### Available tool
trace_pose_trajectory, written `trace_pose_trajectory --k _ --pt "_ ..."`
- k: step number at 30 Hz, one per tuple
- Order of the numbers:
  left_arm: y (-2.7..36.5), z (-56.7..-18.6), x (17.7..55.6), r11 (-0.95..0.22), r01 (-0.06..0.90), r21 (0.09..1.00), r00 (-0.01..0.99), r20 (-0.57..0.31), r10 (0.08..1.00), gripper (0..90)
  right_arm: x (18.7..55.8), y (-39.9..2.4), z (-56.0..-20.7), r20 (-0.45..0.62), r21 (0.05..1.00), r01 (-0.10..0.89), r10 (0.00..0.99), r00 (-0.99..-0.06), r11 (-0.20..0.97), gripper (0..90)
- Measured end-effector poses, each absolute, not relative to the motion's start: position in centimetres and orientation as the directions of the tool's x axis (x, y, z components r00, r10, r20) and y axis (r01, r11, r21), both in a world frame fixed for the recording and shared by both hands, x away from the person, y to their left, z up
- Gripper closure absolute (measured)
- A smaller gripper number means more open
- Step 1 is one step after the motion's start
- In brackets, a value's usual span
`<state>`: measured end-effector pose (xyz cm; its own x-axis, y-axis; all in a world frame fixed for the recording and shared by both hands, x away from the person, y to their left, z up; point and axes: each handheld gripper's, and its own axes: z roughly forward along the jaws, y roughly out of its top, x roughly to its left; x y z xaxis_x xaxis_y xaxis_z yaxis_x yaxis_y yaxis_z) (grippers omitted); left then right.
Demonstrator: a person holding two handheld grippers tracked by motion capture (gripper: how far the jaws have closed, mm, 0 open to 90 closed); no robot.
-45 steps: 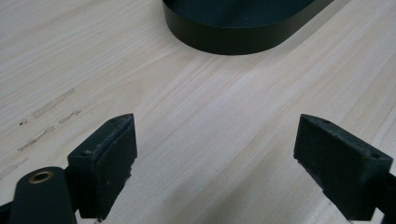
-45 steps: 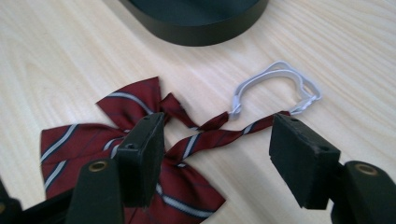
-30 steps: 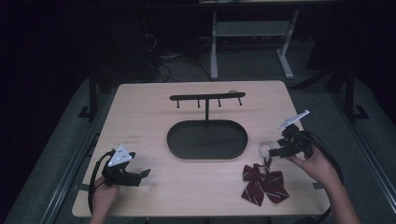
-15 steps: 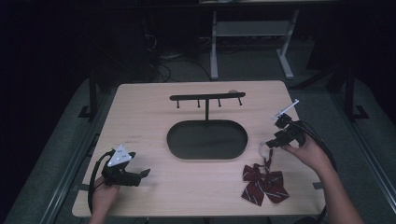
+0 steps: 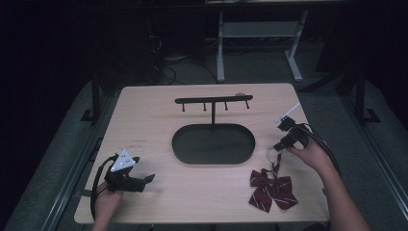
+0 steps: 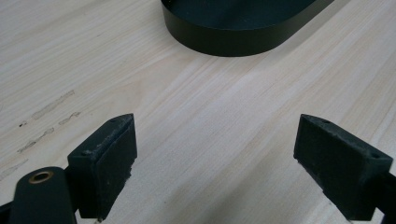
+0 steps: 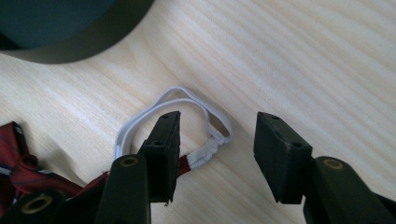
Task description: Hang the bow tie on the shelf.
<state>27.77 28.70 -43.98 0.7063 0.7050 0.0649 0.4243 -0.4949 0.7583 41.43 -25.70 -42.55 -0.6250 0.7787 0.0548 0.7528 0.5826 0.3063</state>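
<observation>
A dark red striped bow tie lies near the table's front right, with its white elastic loop stretched toward the stand. My right gripper hovers right over that loop, tilted down. In the right gripper view it is open; the white loop lies on the wood between and behind the jaws, and its clasp end sits by the left jaw. The bow tie shows at the lower left. My left gripper rests open at the front left; in its own view it holds nothing.
A black stand with an oval base and a hook bar occupies the table's middle. The base edge lies ahead of the left gripper, and it is close to the right gripper. Bare wood spreads at the left.
My right gripper has shifted slightly left and back and tipped down over the white loop. The left gripper and the bow tie have stayed put.
</observation>
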Motion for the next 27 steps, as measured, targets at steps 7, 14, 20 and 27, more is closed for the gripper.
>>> trace_pose_trajectory --k 7,14,20,27 --pt "28.7 -44.0 27.8 -0.499 0.421 0.757 0.71 0.068 0.701 13.2 41.5 -25.4 -43.2 0.035 0.282 0.743 0.768 -0.64 0.606 55.8" --pt "28.7 -44.0 27.8 -0.497 0.422 0.758 0.709 0.065 0.702 13.2 41.5 -25.1 -43.7 0.0 0.258 0.726 0.751 -0.66 0.638 61.1" --pt "28.7 -44.0 27.8 -0.494 0.425 0.758 0.707 0.062 0.704 13.2 41.5 -24.5 -44.0 -0.037 0.238 0.698 0.725 -0.688 0.675 73.7" --pt "28.7 -44.0 27.8 -0.5 0.42 0.757 0.711 0.067 0.7 13.2 41.3 -24.3 -44.1 -0.025 0.225 0.695 0.718 -0.696 0.682 83.2"
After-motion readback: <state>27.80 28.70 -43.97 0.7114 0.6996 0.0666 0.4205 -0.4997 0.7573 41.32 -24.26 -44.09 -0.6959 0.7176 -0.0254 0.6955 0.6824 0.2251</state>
